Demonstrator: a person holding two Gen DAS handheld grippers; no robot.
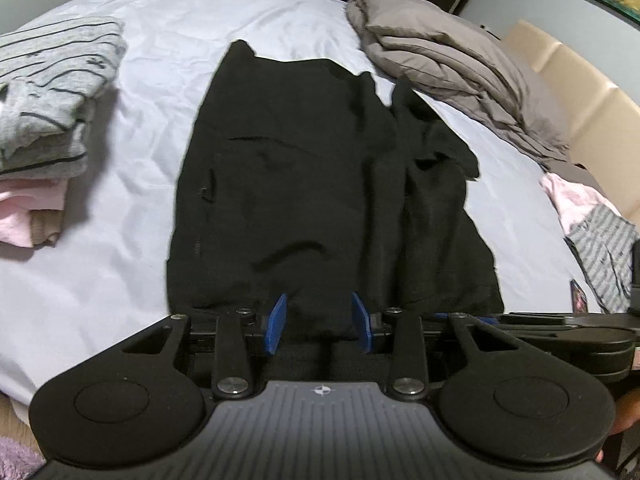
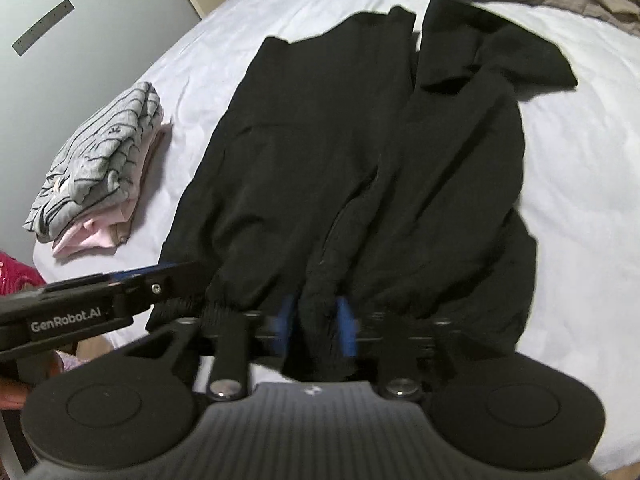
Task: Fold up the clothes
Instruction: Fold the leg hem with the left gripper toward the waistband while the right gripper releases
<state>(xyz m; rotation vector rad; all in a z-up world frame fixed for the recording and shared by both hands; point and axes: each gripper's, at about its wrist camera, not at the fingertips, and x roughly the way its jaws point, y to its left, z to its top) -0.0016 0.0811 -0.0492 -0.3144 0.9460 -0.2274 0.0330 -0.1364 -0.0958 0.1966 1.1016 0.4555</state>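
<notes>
A pair of black pants lies lengthwise on the white bed sheet, its legs pointing away; it also shows in the right wrist view. My left gripper has its blue fingers on either side of the near waistband edge, with black cloth between them. My right gripper is shut on a bunched fold of the same waistband, just to the right of the left gripper.
A folded stack of grey striped and pink clothes sits on the left of the bed and shows in the right wrist view. A grey folded duvet lies at the far right. More striped and pink clothes lie at the right edge.
</notes>
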